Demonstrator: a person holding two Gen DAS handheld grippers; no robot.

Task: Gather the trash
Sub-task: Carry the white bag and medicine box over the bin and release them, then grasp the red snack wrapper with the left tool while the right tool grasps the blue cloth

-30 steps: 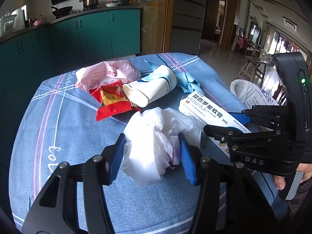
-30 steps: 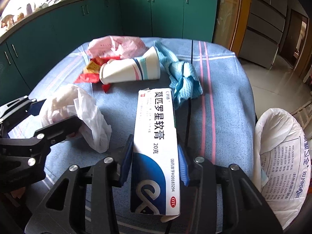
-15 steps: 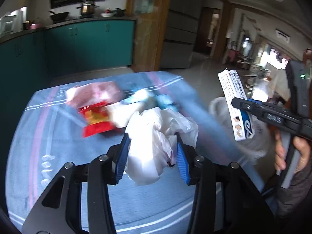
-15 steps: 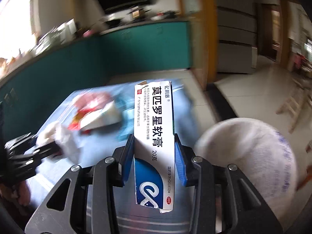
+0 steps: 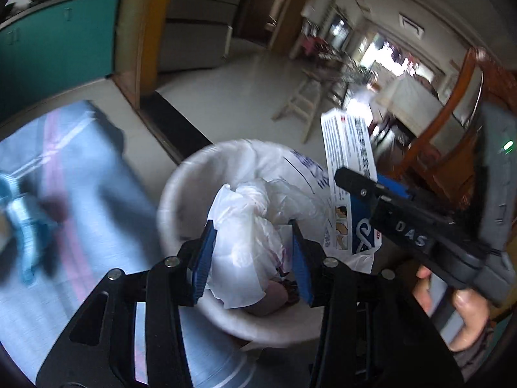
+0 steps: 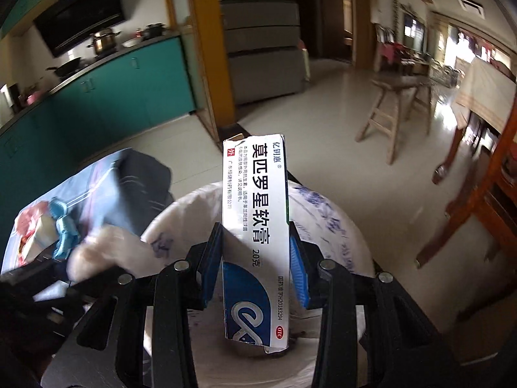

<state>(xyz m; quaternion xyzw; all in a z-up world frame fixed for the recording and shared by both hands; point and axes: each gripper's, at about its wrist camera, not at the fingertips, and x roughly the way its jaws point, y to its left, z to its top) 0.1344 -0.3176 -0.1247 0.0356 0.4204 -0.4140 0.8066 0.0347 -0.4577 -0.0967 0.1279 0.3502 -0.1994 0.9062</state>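
Observation:
My left gripper [image 5: 252, 258] is shut on a crumpled white plastic bag [image 5: 245, 242] and holds it over the white-lined trash bin [image 5: 181, 187]. My right gripper [image 6: 255, 268] is shut on a white and blue ointment box [image 6: 255, 226] and holds it upright above the same bin [image 6: 339, 232]. The box and right gripper also show in the left wrist view [image 5: 349, 181], at the bin's right side. The left gripper with its white bag shows blurred in the right wrist view [image 6: 97, 252].
The table with the blue striped cloth [image 5: 64, 174] lies left of the bin, with a blue rag [image 5: 22, 213], a paper cup [image 6: 42, 236] and red and pink wrappers [image 6: 29, 223]. A wooden stool [image 6: 394, 110] and wooden furniture [image 6: 484, 194] stand on the tiled floor.
Both grippers have swung right from over the table to above the trash bin, each still holding its item.

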